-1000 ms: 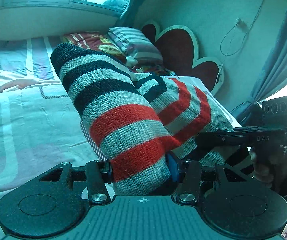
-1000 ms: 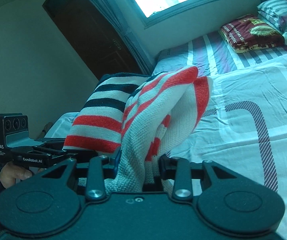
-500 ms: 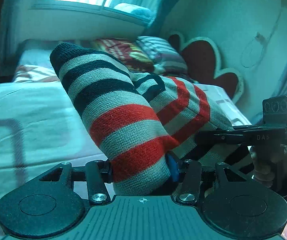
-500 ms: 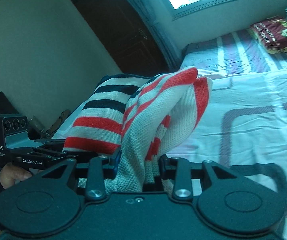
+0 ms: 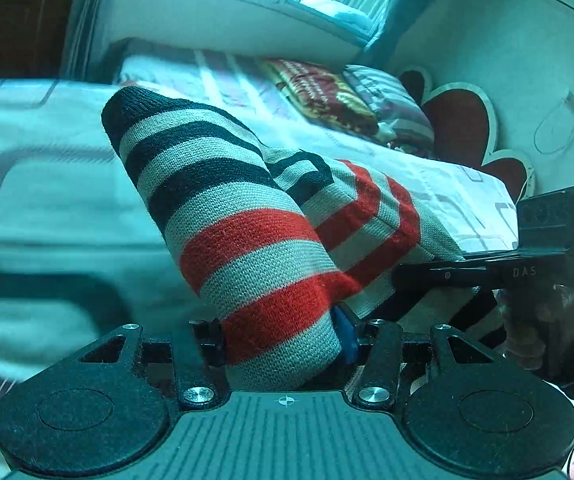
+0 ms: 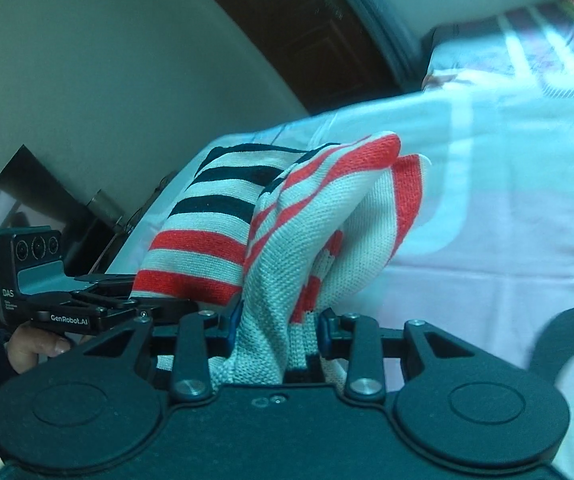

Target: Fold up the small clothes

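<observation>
Sweater [image 5: 247, 240] held bunched between your two grippers above the bed [image 5: 47, 200] | left gripper [image 5: 283, 340] clamped on a thick striped fold | right gripper [image 6: 279, 328] clamped on gathered knit | backgrounds blurred in both views

sweater [image 5: 243, 248]: grey knit, black and red stripes
bedsheet [image 5: 59, 200]: white, dark rounded outlines
headboard [image 5: 463, 120]: dark red hearts, white edges

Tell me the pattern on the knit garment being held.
Grey knit garment with navy and red stripes, clearest in the left wrist view.
</observation>
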Demonstrator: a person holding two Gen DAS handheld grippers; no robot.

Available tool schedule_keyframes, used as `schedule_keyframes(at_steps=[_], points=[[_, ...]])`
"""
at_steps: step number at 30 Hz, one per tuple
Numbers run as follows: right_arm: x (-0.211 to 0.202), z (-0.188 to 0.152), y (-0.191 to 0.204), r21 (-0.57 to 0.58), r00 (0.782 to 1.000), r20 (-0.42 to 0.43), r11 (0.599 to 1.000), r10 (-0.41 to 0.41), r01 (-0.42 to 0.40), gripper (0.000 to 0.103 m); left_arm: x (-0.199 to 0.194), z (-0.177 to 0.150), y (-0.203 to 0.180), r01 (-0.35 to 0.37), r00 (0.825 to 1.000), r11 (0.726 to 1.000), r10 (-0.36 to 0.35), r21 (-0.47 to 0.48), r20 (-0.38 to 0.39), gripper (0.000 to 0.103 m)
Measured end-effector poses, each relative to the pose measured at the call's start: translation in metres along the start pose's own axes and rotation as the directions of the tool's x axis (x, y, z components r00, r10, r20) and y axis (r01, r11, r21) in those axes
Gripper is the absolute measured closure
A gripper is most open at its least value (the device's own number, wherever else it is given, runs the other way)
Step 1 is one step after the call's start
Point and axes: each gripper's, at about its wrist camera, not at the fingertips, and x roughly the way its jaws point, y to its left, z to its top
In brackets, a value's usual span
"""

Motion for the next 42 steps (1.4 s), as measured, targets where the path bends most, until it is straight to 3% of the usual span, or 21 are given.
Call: schedule_keyframes(at_steps=[3,5,7,11,13,15,19,23,25,26,29,31,33,36,37,40,42], points=[[0.029,-0.007,-0.012,0.018,0.998,-0.055,1.0,0.003,-0.002,0.068,0.012,-0.021,0.028,0.008,1.0,0.998,-0.009,-0.06,-0.021,0.052],[0.041,-0.011,-0.026,0.033,0.997,-0.081,0.999,-0.018,0.021,0.067,0.02,-0.036,0.044,0.041,0.999,0.989,-0.04,-0.141,0.014,0.048],[0.042,-0.016,-0.044,0.101,0.997,-0.073,0.994,0.041,-0.034,0.07,0.026,-0.045,0.049,0.06,0.998,0.979,-0.051,-0.194,0.047,0.042],[0.036,-0.022,-0.045,0.116,0.996,-0.068,0.992,0.055,-0.046,0.069,0.029,-0.05,0.04,0.028,0.998,0.982,-0.018,-0.188,0.052,0.04],[0.031,-0.017,-0.051,0.138,0.996,-0.076,0.99,0.053,-0.042,0.068,0.026,-0.049,0.032,-0.018,0.999,0.984,0.025,-0.178,0.035,0.028],[0.019,-0.014,-0.051,0.113,0.998,-0.068,0.994,0.014,-0.007,0.059,0.015,-0.052,0.023,-0.058,0.998,0.986,0.064,-0.158,0.03,0.024],[-0.005,-0.021,-0.042,0.089,0.997,-0.047,0.994,-0.065,0.068,0.051,-0.017,-0.067,0.02,-0.041,0.997,0.985,0.05,-0.168,0.054,0.024],[-0.027,-0.025,-0.021,0.044,0.998,-0.005,0.997,-0.069,0.069,0.063,-0.033,-0.089,0.025,-0.06,0.997,0.982,0.068,-0.181,0.041,0.024],[-0.021,-0.029,-0.018,-0.016,0.99,-0.057,0.991,-0.131,0.13,0.072,-0.031,-0.1,0.031,-0.056,0.996,0.971,0.071,-0.231,0.055,0.023],[-0.013,-0.03,-0.021,-0.026,0.984,-0.072,0.987,-0.163,0.161,0.069,-0.03,-0.104,0.032,-0.045,0.996,0.966,0.064,-0.256,0.067,0.023],[-0.016,-0.03,-0.043,0.085,0.99,-0.049,0.987,-0.133,0.136,0.063,-0.034,-0.113,0.028,-0.058,0.992,0.961,0.085,-0.269,0.092,0.022],[-0.018,-0.032,-0.04,0.092,0.99,-0.049,0.986,-0.135,0.139,0.063,-0.037,-0.12,0.02,-0.103,0.987,0.963,0.129,-0.248,0.092,0.022],[-0.021,-0.031,-0.029,0.085,0.987,-0.036,0.984,-0.157,0.159,0.069,-0.041,-0.126,0.011,-0.146,0.981,0.96,0.171,-0.239,0.09,0.022],[-0.034,-0.032,0.0,0.044,0.993,0.014,0.992,-0.118,0.118,0.074,-0.047,-0.133,0.0,-0.186,0.971,0.956,0.213,-0.226,0.105,0.022],[-0.033,-0.034,0.006,0.022,0.993,0.001,0.992,-0.121,0.121,0.073,-0.05,-0.136,-0.003,-0.193,0.968,0.954,0.223,-0.231,0.112,0.022],[-0.025,-0.045,-0.001,0.003,0.971,-0.073,0.973,-0.228,0.229,0.076,-0.05,-0.143,0.0,-0.198,0.965,0.936,0.238,-0.291,0.109,0.022],[-0.027,-0.052,-0.015,0.056,0.974,-0.068,0.974,-0.215,0.219,0.072,-0.051,-0.148,-0.002,-0.206,0.961,0.932,0.249,-0.297,0.116,0.022]])
